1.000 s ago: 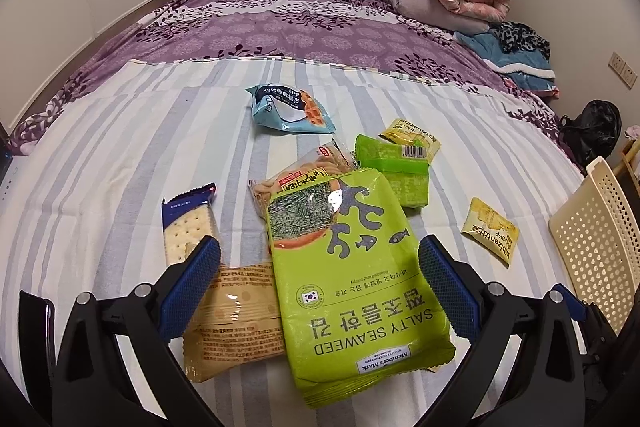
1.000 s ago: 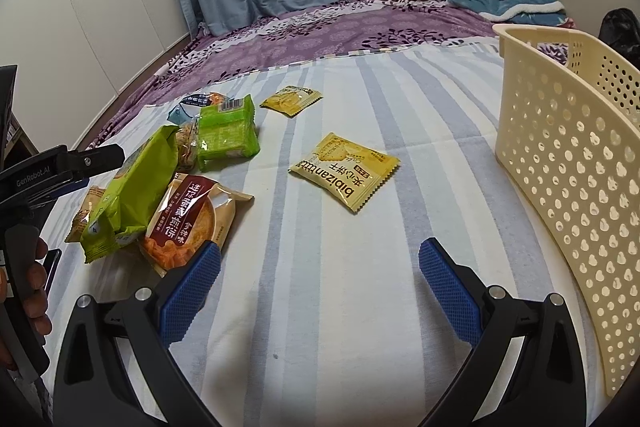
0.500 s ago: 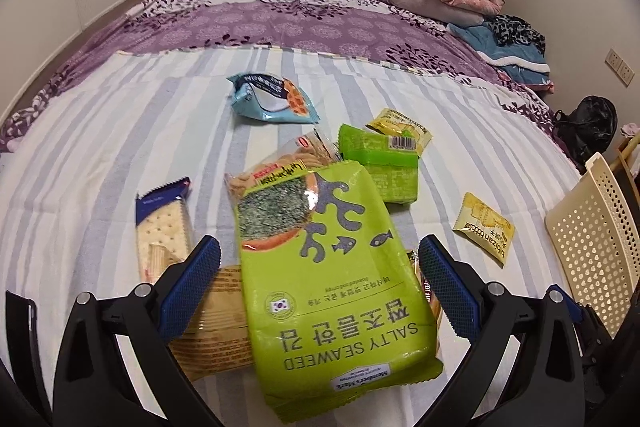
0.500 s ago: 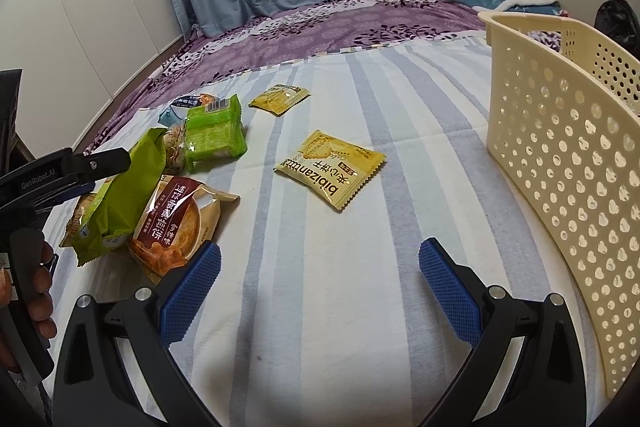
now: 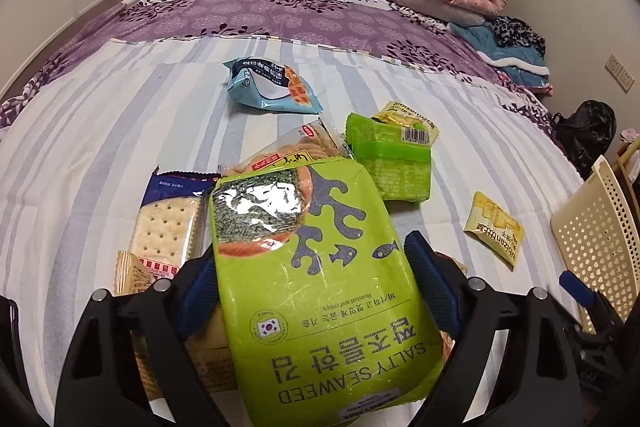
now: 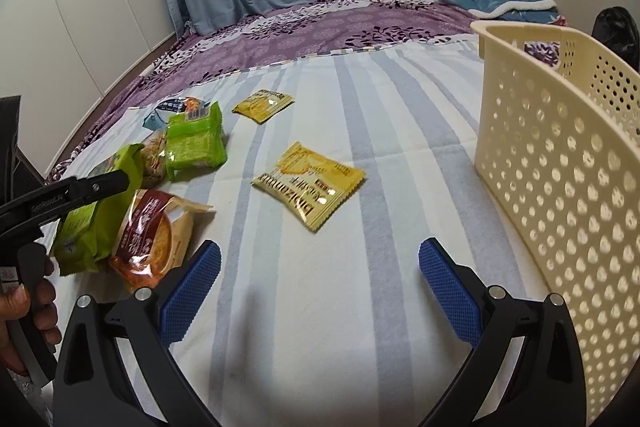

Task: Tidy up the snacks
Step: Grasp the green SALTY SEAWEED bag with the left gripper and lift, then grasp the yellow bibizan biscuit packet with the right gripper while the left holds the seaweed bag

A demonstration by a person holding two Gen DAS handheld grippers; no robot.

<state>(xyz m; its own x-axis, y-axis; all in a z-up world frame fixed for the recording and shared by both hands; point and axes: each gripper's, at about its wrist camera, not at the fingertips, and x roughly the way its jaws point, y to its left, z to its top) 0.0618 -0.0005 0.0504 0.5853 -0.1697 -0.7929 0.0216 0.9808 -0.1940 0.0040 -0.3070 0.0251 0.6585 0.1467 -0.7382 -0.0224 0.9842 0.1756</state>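
The bed [image 5: 120, 131] has a striped sheet, and all snacks lie on it. The cream basket [image 6: 560, 155] stands on the sheet, well apart from the seaweed bag [image 5: 320, 287], on its right side. The seaweed bag is the biggest snack and lies on top of the pile. The left gripper [image 5: 308, 283] has just been closing its jaws around this bag; the blue pads are at the bag's two edges, but I cannot tell if they press it already. Left of the bag lies the cracker pack [image 5: 168, 227], partly under it. Behind the bag is the green pack [image 5: 396, 167]. The yellow packet [image 5: 494, 227] lies between bag and basket. The right gripper [image 6: 320, 283] hovers open over bare sheet, near the basket, holding nothing.
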